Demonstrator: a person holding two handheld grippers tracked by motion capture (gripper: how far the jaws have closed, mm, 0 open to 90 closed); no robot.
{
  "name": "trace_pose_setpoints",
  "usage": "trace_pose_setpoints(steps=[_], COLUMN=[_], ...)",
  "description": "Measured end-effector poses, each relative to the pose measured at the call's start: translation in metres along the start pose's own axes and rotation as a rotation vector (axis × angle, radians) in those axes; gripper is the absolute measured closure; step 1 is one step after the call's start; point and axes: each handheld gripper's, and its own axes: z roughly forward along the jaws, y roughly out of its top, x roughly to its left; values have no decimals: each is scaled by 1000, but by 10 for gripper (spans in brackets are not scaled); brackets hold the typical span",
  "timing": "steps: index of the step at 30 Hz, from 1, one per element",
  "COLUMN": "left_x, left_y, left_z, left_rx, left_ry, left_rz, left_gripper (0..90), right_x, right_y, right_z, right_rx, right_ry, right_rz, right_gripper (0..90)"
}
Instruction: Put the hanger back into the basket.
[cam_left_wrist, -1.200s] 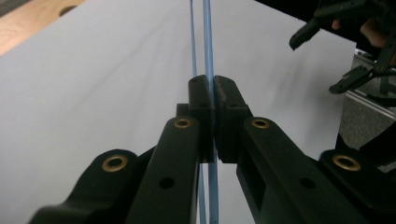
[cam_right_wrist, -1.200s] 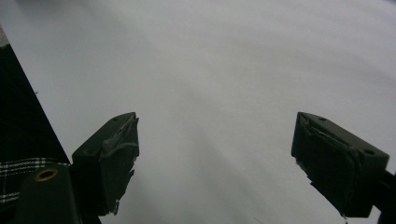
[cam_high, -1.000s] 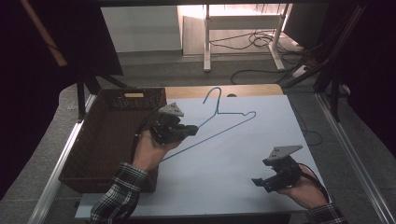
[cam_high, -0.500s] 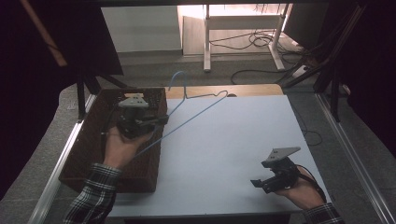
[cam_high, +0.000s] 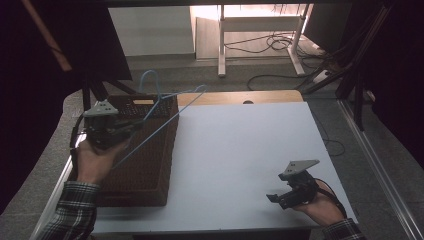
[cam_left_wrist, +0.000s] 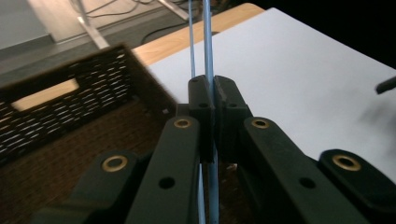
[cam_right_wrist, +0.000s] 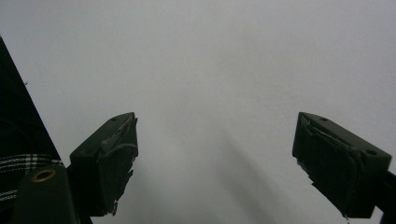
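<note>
1. This looks like a lab or test room.
2. A white table (cam_high: 240, 150) stands on a grey floor (cam_high: 350, 125).
3. Loose cables (cam_high: 280, 45) lie on the floor by a metal desk frame (cam_high: 260, 25).
4. Dark curtains (cam_high: 40, 75) hang around.

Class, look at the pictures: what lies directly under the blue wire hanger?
The dark wicker basket lies under the blue wire hanger. The basket's floor looks bare, but its near part is hidden by the left hand-held gripper.

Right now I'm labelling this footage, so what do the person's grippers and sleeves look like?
Both the left gripper and right gripper are black, each topped by a grey three-cornered plate. Brass-coloured rivets dot the linkage arms, and the black fingers have worn, frayed pads. A dark cable trails from each gripper. Both sleeves are dark plaid with pale lines.
</note>
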Motion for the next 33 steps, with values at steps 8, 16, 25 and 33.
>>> trace_pose_setpoints(steps=[8,16,25,33], left_x=[22,35,51,64], left_y=[-23,-42,-67,-88], left_z=[-20,-24,-24,-12], left_rx=[-11,6,8,22], left_ry=[87,120,94,58], left_rz=[-54,-68,-102,-143], left_gripper=[880,880,880,880], right_x=[1,1,1,1], right_y=[0,-1,-1,-1], right_z=[2,2,3,4], right_rx=[6,12,19,26], right_ry=[-3,-5,-5,-4], right_rz=[-1,-2,-2,-3], right_gripper=[147,147,147,148])
